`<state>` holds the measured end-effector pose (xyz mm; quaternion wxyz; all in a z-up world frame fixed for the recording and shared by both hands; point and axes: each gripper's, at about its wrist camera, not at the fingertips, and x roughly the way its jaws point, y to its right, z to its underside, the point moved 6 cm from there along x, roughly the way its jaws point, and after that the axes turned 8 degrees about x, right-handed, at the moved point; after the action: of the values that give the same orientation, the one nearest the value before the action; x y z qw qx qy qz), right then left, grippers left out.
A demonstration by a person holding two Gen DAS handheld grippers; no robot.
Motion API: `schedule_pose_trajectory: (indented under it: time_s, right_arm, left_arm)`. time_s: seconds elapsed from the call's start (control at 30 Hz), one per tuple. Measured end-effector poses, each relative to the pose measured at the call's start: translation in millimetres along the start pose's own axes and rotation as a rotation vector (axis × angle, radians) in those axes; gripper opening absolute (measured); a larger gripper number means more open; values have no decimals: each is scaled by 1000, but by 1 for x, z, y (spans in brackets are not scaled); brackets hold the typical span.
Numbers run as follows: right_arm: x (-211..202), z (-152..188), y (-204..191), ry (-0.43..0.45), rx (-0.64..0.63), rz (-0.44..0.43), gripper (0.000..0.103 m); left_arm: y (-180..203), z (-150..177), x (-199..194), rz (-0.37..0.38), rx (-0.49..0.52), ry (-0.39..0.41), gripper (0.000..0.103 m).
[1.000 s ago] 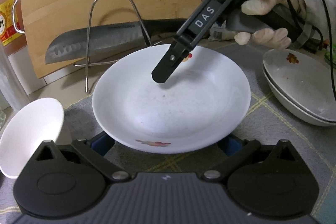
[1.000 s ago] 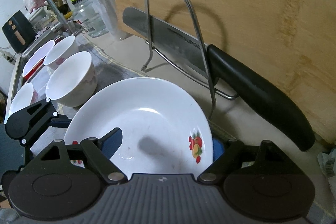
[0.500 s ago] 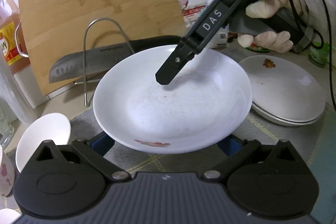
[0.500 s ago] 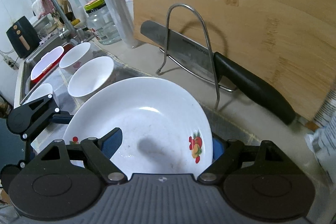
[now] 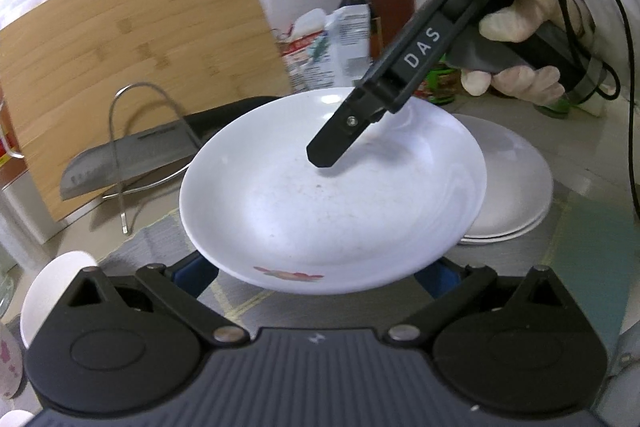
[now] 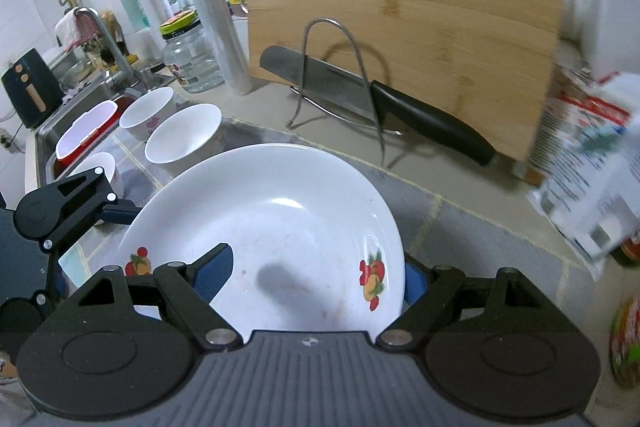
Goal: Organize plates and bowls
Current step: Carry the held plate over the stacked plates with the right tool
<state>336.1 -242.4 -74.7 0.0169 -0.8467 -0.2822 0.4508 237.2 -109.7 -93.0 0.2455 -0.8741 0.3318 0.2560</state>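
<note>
since a second ago the plate [image 5: 332, 195] has been carried up and sideways, nearer the stack of plates [image 5: 516, 187]. both the left gripper [image 5: 316, 267] and right gripper [image 6: 316, 267] are clamped on its rim, holding it above the mat [image 6: 460, 227]. three bowls [image 6: 182, 139] sit by the sink.

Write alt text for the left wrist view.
A white, fruit-patterned plate is carried above a grey mat, gripped from opposite sides by two black claws. Behind it: stacked white plates, a bamboo cutting board, a knife.
</note>
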Motion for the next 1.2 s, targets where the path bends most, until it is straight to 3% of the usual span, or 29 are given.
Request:
schedule_pose_trajectory:
  time_s: [0.7,1.2]
  right_arm:
    - [-75,81,45,46,170,141,88]
    - [-86,111,70,34,258,205,88]
  left_arm:
    - [73,-31,14,168,122,51,102]
    - [99,-38,37,261,166,34,102]
